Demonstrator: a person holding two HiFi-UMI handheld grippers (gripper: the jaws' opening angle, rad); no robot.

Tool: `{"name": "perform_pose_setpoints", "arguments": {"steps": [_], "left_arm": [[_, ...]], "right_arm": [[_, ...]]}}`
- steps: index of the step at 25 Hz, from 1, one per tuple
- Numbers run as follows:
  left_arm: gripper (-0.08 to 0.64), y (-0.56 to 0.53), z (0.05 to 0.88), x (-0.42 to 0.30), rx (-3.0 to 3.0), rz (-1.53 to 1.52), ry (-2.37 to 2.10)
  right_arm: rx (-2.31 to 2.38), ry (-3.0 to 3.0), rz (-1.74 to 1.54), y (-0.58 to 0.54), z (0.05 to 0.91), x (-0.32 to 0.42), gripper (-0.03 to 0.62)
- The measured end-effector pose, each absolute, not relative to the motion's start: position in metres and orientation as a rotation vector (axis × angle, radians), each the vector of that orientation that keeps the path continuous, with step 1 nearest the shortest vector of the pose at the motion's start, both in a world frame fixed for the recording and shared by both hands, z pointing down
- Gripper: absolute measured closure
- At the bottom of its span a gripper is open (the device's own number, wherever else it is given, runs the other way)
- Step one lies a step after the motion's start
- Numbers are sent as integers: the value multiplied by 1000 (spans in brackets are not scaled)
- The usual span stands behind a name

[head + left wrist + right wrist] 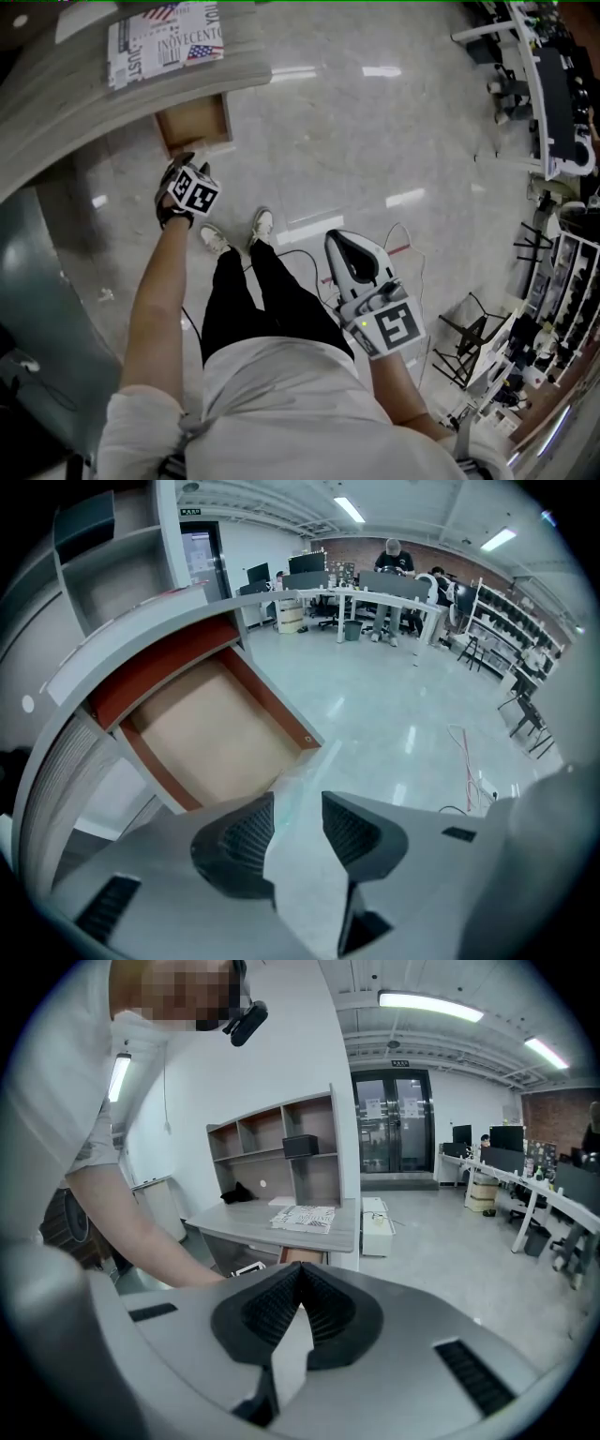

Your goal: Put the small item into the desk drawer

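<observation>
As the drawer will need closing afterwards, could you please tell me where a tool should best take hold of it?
Probably the drawer's front wall, near its middle, coming from above with one jaw inside and one outside. It is a thin upright board with an open top edge, and no handle shows. The left tool is open close by.

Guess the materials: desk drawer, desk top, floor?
Drawer: probably wood or fibreboard, with a matte tan bottom and red-brown side walls.
Desk top: likely grey wood-look laminate, going by the fine streaky grain and low sheen.
Floor: polished stone or tile, with pale mottling and sharp reflections of the ceiling lights.
</observation>
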State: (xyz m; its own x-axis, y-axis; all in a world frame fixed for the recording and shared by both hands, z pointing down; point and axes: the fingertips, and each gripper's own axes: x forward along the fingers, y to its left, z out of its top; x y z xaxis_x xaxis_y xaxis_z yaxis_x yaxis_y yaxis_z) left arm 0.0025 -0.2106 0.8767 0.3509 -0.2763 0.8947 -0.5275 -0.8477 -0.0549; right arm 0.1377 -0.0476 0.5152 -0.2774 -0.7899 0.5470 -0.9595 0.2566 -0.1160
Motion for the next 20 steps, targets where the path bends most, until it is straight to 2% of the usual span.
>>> {"name": "perform_pose_setpoints", "arguments": {"steps": [9, 14, 20], "left_arm": [[407, -206, 806, -49, 2356, 1325, -974], [535, -206, 757, -80, 2312, 1178, -1137], [543, -202, 704, -109, 2234, 1050, -1253]], "right_arm": [[1495, -2332, 505, -74, 488, 100, 569], [1441, -2417, 429, -90, 461, 86, 569], [1372, -2538, 367, -109, 423, 75, 569]]}}
